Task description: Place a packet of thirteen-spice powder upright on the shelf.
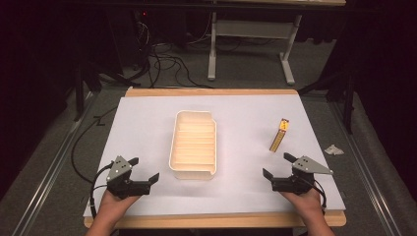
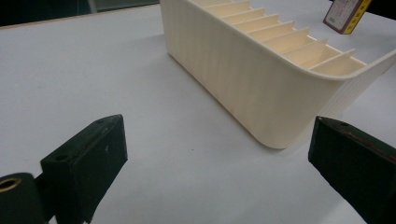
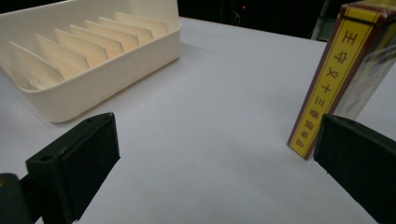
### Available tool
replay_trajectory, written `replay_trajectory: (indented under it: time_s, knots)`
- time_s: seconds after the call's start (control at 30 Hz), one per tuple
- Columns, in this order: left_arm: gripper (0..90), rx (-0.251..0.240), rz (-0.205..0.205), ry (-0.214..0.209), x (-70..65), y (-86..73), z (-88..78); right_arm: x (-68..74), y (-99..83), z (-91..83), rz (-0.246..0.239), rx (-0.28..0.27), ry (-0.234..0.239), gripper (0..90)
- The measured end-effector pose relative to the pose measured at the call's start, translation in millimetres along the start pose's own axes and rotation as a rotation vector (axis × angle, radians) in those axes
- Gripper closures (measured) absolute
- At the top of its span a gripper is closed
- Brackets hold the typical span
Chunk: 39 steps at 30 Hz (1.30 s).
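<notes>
Right gripper (image 1: 278, 165) sits near the table's front edge at about five o'clock from the cream slotted tray, its jaws spread wide with nothing between them; in the right gripper view its own jaws (image 3: 212, 154) frame bare white paper, and the slim yellow-and-maroon box (image 3: 341, 79) stands just beyond the right-hand jaw, close to it, though whether it touches cannot be told. Left gripper (image 1: 146, 168) rests at about seven o'clock from the tray, likewise wide open and empty, and in the left gripper view its jaws (image 2: 217, 154) point at the near corner of the tray (image 2: 261, 88). Farther up the white-covered table (image 1: 246, 196), the box (image 1: 279, 135) lies at roughly twelve o'clock from the right gripper and three o'clock from the tray (image 1: 193, 169), well apart from it. Judging by its look, the box is a light, thin carton with a glossy wrap, so it is likely stiff along its length but easy to crush or tip, and somewhat slick; the safest hold seems to be across its narrow faces near the middle, with gentle pressure. Farthest back, the tray's upright dividers form narrow slots, which appear rigid plastic, and the light tray may slide on the paper if pushed.
</notes>
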<state>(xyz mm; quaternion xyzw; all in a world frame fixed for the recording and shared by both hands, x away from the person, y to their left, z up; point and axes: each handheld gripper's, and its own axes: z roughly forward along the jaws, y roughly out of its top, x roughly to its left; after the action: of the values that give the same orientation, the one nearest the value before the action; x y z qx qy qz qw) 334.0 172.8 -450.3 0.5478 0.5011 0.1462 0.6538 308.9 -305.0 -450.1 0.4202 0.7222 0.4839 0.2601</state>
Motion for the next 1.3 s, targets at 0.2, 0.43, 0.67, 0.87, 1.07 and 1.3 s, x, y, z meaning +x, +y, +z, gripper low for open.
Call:
replay_trajectory:
  time_s: [0.2, 0.43, 0.67, 0.87, 1.07, 1.3]
  knots:
    - [5.0, -0.001, 0.002, 0.0, 0.4, -1.9, 0.3, -3.8, 1.4, 1.4, 0.005, 0.004, -0.026, 0.2]
    - [0.6, 0.009, 0.007, 0.002, -0.4, -4.4, 1.3, -8.0, 1.7, 1.3, 0.021, -0.001, -0.075, 0.1]
    - [0.1, -0.005, -0.015, 0.015, 1.8, -4.1, 4.4, -11.3, 4.1, 4.4, 0.031, 0.006, -0.116, 0.1]
    - [0.1, -0.01, -0.021, 0.004, 3.9, -3.0, 2.0, -11.9, 6.0, 7.1, 0.026, 0.012, -0.145, 0.1]
    - [0.1, -0.018, -0.017, 0.011, 7.0, -0.3, -4.4, -19.2, 6.5, 7.6, 0.055, 0.014, -0.182, 0.0]
    - [0.2, -0.024, -0.015, 0.004, 4.3, 1.4, -3.5, -24.8, 10.8, 10.6, 0.054, 0.028, -0.218, 0.1]
